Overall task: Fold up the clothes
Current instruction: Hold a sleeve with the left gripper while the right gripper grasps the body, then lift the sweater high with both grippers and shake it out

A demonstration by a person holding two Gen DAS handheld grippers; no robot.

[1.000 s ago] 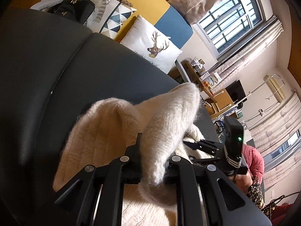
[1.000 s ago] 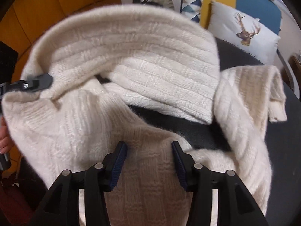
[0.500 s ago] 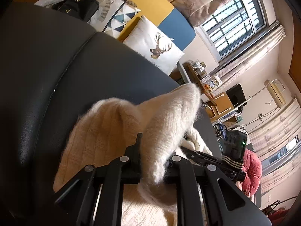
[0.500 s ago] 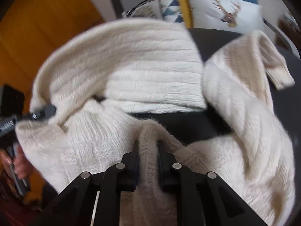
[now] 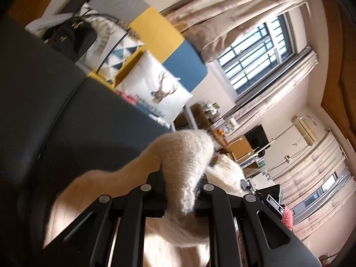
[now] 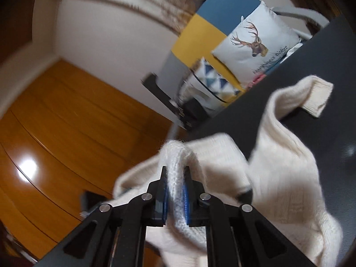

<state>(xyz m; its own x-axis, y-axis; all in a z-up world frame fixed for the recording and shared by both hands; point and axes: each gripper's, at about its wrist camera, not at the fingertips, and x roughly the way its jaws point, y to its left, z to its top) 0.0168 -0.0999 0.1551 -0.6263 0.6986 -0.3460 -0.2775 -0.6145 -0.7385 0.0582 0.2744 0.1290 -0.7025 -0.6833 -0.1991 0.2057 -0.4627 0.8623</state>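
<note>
A cream knitted sweater (image 5: 184,155) is lifted off the dark sofa seat (image 5: 66,115). My left gripper (image 5: 180,187) is shut on a thick fold of it, and the fabric bulges above the black fingers. In the right wrist view my right gripper (image 6: 175,191) is shut on another edge of the sweater (image 6: 287,178), pinched between blue pads (image 6: 184,200). One sleeve with a ribbed cuff (image 6: 316,95) trails over the dark seat (image 6: 333,55). The other gripper's body (image 5: 272,202) shows at the lower right of the left wrist view.
A deer-print cushion (image 5: 155,89), a triangle-pattern cushion (image 5: 118,51) and a black handbag (image 5: 71,35) sit at the sofa's far end. Orange wooden panelling (image 6: 55,144) lies left of the right gripper. A window (image 5: 255,60) and shelves stand beyond.
My right gripper went from open to shut on the sweater, then rose and swung up so the wall and panelling show. My left gripper kept its hold and lifted too.
</note>
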